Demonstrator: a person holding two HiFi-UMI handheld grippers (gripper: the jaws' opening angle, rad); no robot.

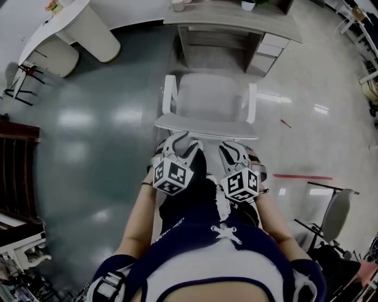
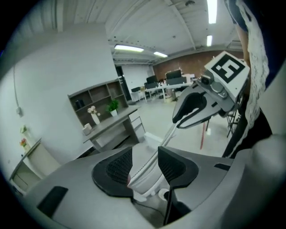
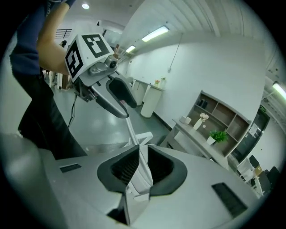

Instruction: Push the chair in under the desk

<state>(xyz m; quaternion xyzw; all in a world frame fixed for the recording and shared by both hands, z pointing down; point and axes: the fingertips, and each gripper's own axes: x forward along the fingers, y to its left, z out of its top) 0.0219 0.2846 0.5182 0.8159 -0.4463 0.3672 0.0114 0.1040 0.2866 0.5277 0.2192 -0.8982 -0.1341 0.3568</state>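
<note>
Chair: the white chair (image 1: 209,97) stood clear of the worktop (image 1: 227,16), squarely in front of its knee gap, with the seat not yet under it.
Facing: the seat front pointed straight at the worktop, and the backrest (image 1: 207,125) was on the side away from it.
Long axis: the backrest's top rail ran parallel to the worktop's front edge. The two armrests (image 1: 169,94) ran toward the worktop.
Left tongs: the left tongs (image 2: 145,164) were down on the rail, at the end away from the worktop's drawer stack (image 1: 269,50). The jaws stood apart and the thin rail passed through the gap, not pinched.
Right tongs: the right tongs (image 3: 142,164) were at the rail's other end, on the drawer-stack side. The jaws were closed together on the rail's thin edge, a firm clamp.
Drawer stack: it sat under one end of the worktop with every front closed, so what was inside could not be seen.
Vase: a pale vase (image 2: 94,118) stood on the worktop holding light-coloured flowers.
Pot: a small pot (image 2: 113,112) stood near the vase on the worktop, holding a green plant.
Shelf unit: an open shelf unit (image 2: 96,95) rose behind the worktop. There were dark things in a few compartments, too small to tell what.
</note>
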